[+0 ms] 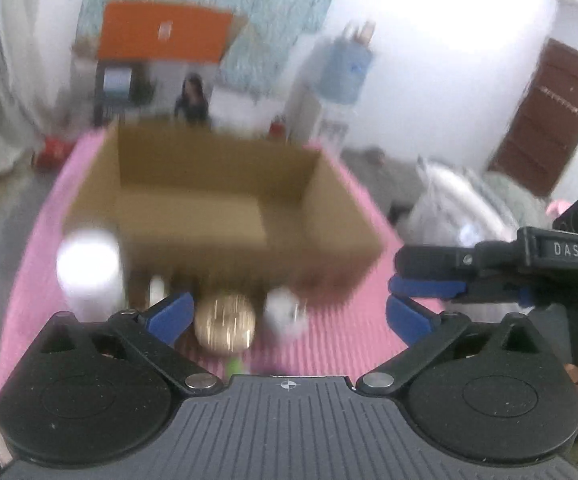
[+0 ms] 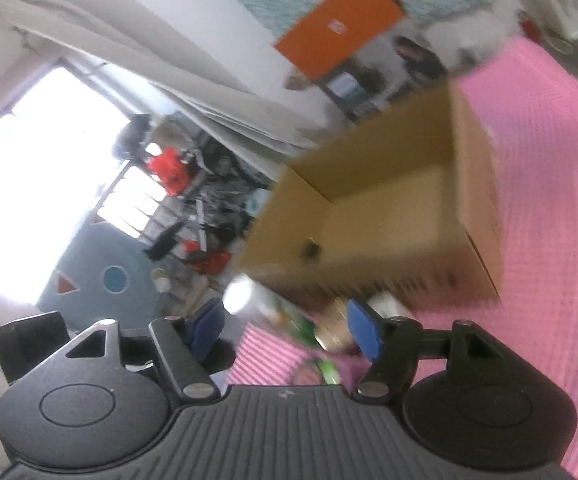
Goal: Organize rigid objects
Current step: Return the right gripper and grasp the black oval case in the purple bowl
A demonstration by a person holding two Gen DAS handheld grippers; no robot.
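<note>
An open brown cardboard box (image 1: pixel 217 208) stands on a pink ribbed mat (image 1: pixel 337 332); it looks empty. In front of it lie a white bottle (image 1: pixel 89 272), a gold round object (image 1: pixel 225 328) and a small white object (image 1: pixel 287 316), all blurred. My left gripper (image 1: pixel 289 312) is open above them, empty. My right gripper (image 2: pixel 285 328) is open and tilted; it shows in the left wrist view (image 1: pixel 421 280) at the right. The right wrist view shows the box (image 2: pixel 389 216), a silver-topped bottle (image 2: pixel 249 300), a green item (image 2: pixel 329 372) and the gold object (image 2: pixel 333 328).
The mat (image 2: pixel 549 200) covers the table to the right of the box. Behind are an orange board (image 1: pixel 165 32), a water dispenser (image 1: pixel 341 76), a brown door (image 1: pixel 545 116) and a cluttered shelf (image 2: pixel 193 208) by a bright window.
</note>
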